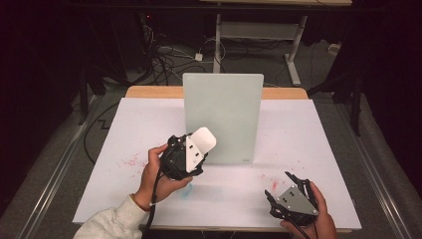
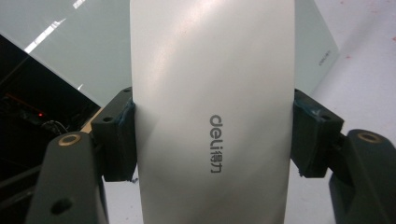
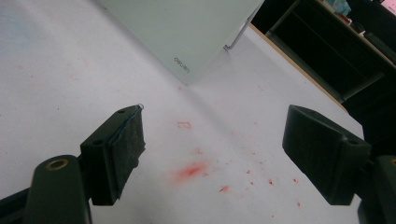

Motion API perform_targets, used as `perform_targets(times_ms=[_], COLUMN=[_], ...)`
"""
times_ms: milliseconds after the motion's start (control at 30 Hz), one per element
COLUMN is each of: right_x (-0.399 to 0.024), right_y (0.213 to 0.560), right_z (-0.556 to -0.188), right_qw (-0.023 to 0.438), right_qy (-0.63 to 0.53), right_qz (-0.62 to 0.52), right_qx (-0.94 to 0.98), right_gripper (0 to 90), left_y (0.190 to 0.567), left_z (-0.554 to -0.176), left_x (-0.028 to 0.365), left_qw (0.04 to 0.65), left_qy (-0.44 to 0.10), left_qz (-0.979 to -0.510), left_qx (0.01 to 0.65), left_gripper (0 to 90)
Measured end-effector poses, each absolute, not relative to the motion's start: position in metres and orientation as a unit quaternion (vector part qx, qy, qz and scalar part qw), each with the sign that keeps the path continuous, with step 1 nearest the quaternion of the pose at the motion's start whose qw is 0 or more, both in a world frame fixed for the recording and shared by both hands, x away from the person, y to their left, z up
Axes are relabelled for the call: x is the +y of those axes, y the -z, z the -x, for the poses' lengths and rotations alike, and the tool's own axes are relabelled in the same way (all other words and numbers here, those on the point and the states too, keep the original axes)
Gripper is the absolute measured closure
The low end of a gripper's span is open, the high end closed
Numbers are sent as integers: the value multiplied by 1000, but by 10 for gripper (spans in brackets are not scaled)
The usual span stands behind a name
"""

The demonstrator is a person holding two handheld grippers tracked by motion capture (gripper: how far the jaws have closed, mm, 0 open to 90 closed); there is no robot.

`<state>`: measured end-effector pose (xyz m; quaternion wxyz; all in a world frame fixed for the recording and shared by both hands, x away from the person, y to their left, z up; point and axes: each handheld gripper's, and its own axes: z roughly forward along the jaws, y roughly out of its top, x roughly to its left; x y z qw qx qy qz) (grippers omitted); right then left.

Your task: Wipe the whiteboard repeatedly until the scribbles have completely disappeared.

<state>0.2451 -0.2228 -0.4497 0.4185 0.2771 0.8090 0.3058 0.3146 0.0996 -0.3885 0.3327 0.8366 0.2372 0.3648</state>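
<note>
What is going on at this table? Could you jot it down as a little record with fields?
left gripper: shut on a white eraser, printed "deli"
right gripper: open, holding nothing, low over the table
board: pale glass, standing upright mid-table
eraser position: raised by the board's lower left part
table marks: red smudges, faint blue stain

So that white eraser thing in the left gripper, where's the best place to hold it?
Probably as now: the left gripper clamps the white eraser across its two long straight edges, coming from its rear end. Those flat, parallel sides give the pads firm seats, and the rounded front end sticks out free toward the upright glass board.
</note>
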Motion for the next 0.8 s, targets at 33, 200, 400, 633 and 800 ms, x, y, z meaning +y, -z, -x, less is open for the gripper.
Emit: perform_targets(times_ms=[33,200,400,633,800], right_x=[-223,-223,-224,-225,-225], right_y=[450,449,447,445,446], right_z=[-245,-244,-243,-243,-243], right_qw=[419,423,426,425,424], right_qy=[-306,-313,-318,-321,-319], right_qz=[-277,-275,-274,-277,-275], right_qx=[809,805,802,800,802], right_gripper=[211,218,218,218,218], left_y=[389,389,396,406,412], left_z=[-313,-306,-301,-298,-296], left_x=[101,111,119,122,120], left_qw=[334,335,322,301,291], left_qy=[-364,-356,-337,-302,-265], left_qz=[-837,-844,-860,-886,-906], left_qx=[236,222,208,184,154], left_gripper=[286,286,286,286,286])
